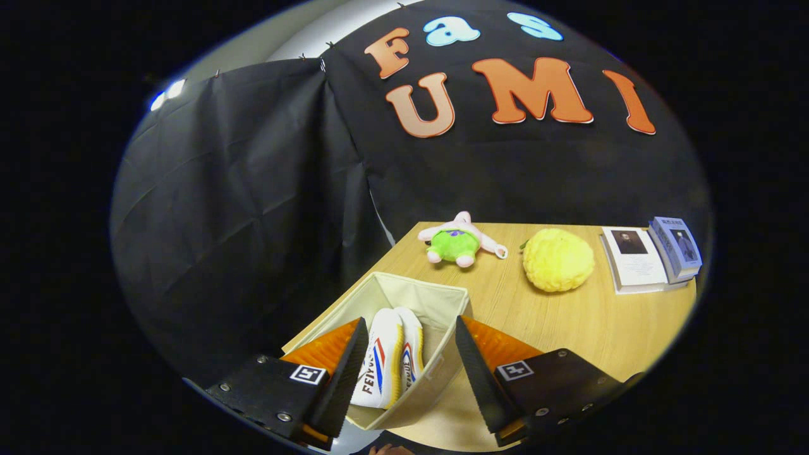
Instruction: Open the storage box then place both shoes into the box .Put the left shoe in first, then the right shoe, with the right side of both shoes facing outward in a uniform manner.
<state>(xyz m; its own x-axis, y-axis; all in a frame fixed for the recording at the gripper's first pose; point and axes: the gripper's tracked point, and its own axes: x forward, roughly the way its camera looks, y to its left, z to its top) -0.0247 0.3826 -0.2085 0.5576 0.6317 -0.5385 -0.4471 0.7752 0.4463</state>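
Note:
A beige fabric storage box stands open on the wooden table, near its left corner. Two white shoes with red and blue side stripes stand on edge inside it, side by side: one shoe closer to the left finger, the other shoe just right of it. My gripper hovers above the box with its fingers wide apart and nothing between them. The shoes and the box's near wall show in the gap between the fingers.
Beyond the box lie a pink and green plush toy and a yellow bumpy ball. Books are stacked at the table's far right. The table's left edge runs right beside the box.

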